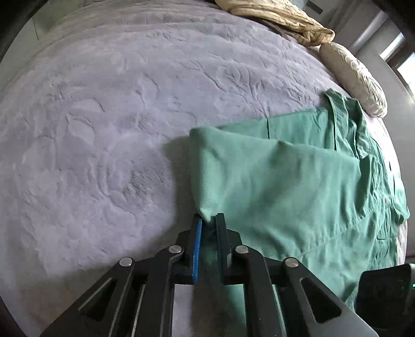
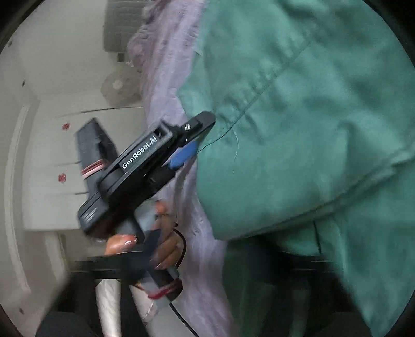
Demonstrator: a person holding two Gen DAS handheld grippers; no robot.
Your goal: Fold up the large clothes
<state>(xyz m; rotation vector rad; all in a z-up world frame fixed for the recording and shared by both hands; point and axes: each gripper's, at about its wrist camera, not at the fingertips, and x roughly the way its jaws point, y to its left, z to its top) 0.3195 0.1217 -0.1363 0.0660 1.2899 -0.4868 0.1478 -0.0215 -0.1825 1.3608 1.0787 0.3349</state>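
Observation:
A large green shirt [image 1: 298, 176] lies on the grey-lilac plush bedspread [image 1: 103, 116], spread toward the right, with one part folded over itself. My left gripper [image 1: 208, 220] is shut on a corner of the shirt's folded edge and holds it just above the bed. In the right wrist view the shirt [image 2: 311, 116] fills the right side, draped close to the camera. The left gripper [image 2: 190, 145] shows there too, held in a hand, its blue-padded tip against the shirt's edge. My right gripper's own fingers are hidden behind the cloth and motion blur.
A beige knitted garment [image 1: 280, 18] and a cream pillow [image 1: 355, 77] lie at the bed's far right. In the right wrist view a white wall, cabinet fronts [image 2: 52, 155] and a small round fan [image 2: 119, 85] stand beyond the bed's edge.

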